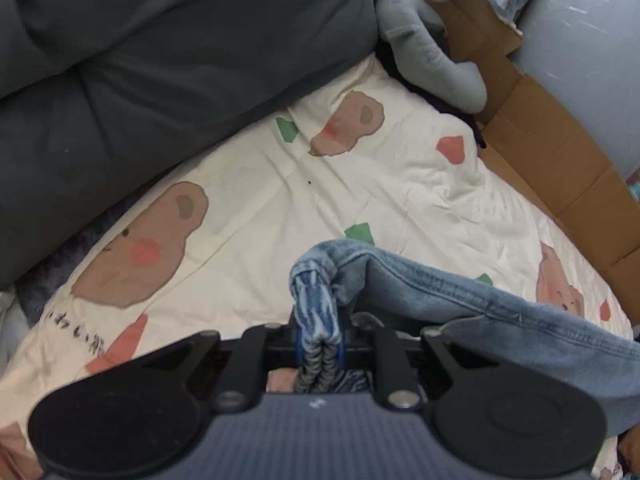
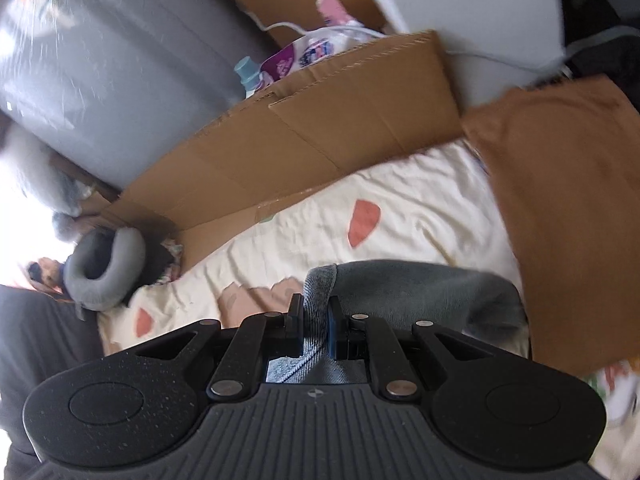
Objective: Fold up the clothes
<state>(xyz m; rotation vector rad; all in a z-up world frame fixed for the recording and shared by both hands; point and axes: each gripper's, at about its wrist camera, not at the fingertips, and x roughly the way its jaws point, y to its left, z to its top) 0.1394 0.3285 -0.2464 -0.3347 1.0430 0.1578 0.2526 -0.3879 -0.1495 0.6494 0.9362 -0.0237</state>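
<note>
1. Bed cover: we note a cream sheet printed with bears, spread flat beneath both tools; a dark sofa borders one side and flattened cardboard the other.
2. Brown garment: it lies flat on the bed, to the right of the right tool.
3. Jeans: blue denim lifted off the cover. In the left view the cloth runs from the jaws away to the right, so we judge its long axis spans between our two hands.
4. Left hand-held gripper: clamped on a bunched denim end, which stands up just ahead of the jaws.
5. Right hand-held gripper: pinching a seamed denim edge, the cloth draping right. Neither hand is nearer; each holds one end.
</note>
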